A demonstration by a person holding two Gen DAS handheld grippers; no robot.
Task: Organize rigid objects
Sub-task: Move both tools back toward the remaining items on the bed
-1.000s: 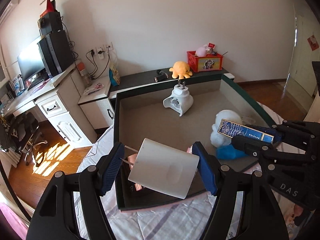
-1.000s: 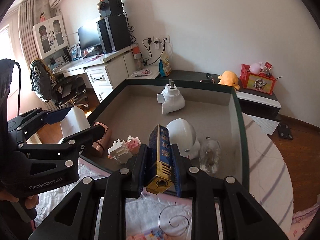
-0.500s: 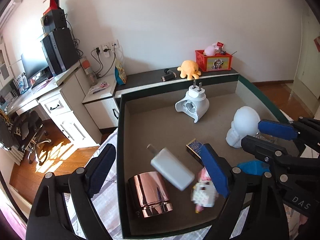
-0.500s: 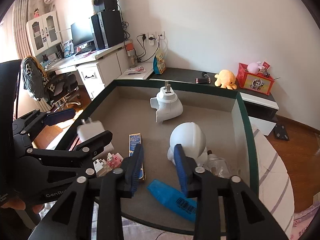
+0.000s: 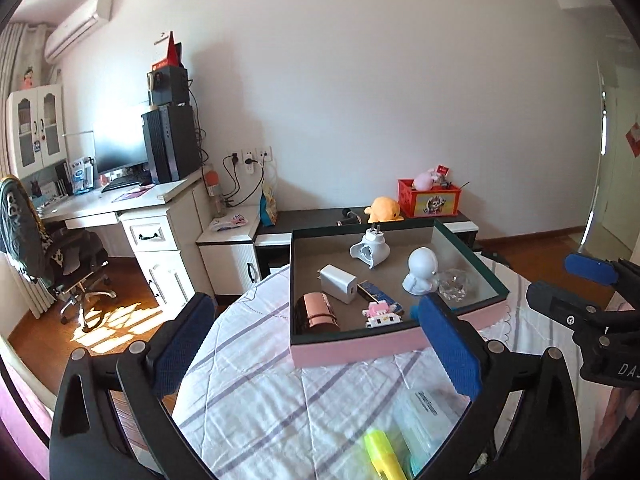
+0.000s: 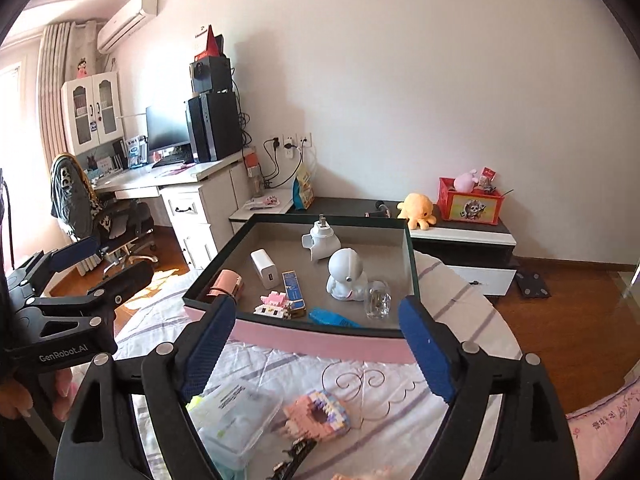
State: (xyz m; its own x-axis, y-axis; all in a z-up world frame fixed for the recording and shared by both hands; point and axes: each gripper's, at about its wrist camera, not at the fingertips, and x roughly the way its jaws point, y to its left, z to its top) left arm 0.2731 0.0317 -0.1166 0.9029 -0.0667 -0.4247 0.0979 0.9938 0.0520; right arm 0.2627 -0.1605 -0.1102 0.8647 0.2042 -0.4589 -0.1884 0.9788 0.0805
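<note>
Both your grippers hang over the bed, short of the pink-walled box [image 5: 360, 350], jaws just opened wide, nothing between them. Left gripper [image 5: 316, 340] sits in front of the box's near wall; the white charger [image 5: 338, 283] lies inside on the grey floor, well ahead of the tips, beside the copper can [image 5: 316, 314]. Right gripper [image 6: 316, 344] likewise; the blue-gold box [image 6: 293, 290] lies flat inside, next to the pink block toy [image 6: 274, 304] and white figure [image 6: 346, 276].

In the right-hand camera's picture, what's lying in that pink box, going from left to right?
Copper cup → white charger → pink block figure → white astronaut figure → clear glass piece.
</note>
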